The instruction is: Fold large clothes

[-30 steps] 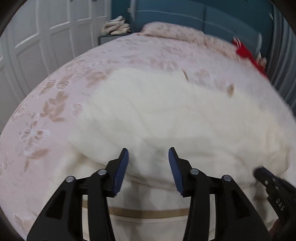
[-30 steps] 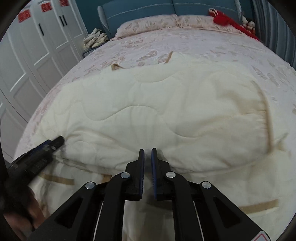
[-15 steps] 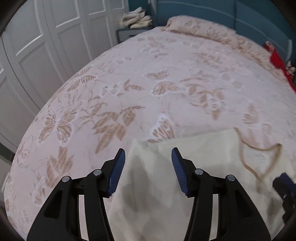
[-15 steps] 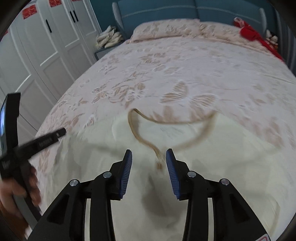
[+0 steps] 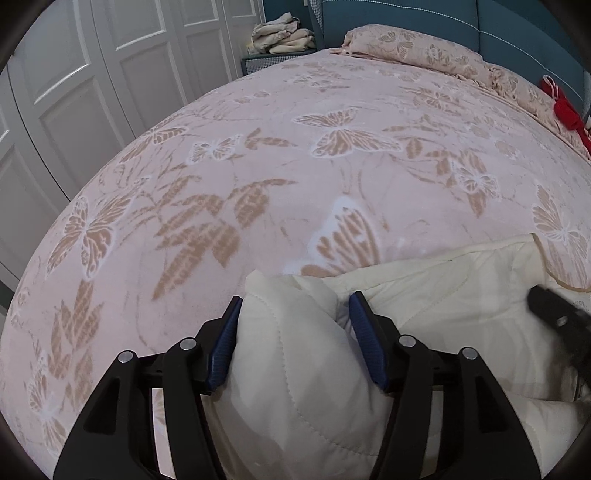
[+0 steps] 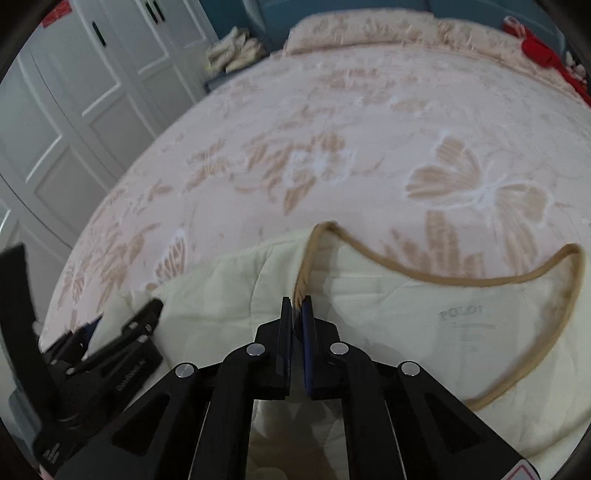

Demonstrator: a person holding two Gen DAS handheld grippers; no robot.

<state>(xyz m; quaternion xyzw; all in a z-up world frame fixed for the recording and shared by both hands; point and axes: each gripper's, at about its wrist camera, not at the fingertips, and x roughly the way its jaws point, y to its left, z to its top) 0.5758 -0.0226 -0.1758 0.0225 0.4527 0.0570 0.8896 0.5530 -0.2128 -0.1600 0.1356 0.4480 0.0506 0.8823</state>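
Note:
A cream quilted garment (image 5: 461, 280) lies on the pink butterfly bedspread (image 5: 258, 166), with its tan-trimmed neckline (image 6: 461, 282) facing the headboard. My left gripper (image 5: 293, 314) straddles the garment's puffy left shoulder corner. Its jaws are opening and the fabric bulges between the blue pads without being squeezed. My right gripper (image 6: 296, 306) is shut on the tan trim at the left end of the neckline, beside the printed label (image 6: 461, 314). Each gripper shows in the other's view, the left gripper (image 6: 110, 339) low on the left and the right gripper (image 5: 554, 310) at the right edge.
White wardrobe doors (image 5: 74, 92) line the bed's left side. A nightstand with a pile of folded clothes (image 5: 280, 33) stands by the teal headboard (image 5: 517, 33). A pink pillow (image 5: 406, 44) and a red item (image 5: 565, 110) lie at the bed's head.
Both grippers moved up the garment from its lower part to the shoulder and neckline. The right gripper opened, then shut on the tan trim. The left gripper's jaws widened around the shoulder corner.

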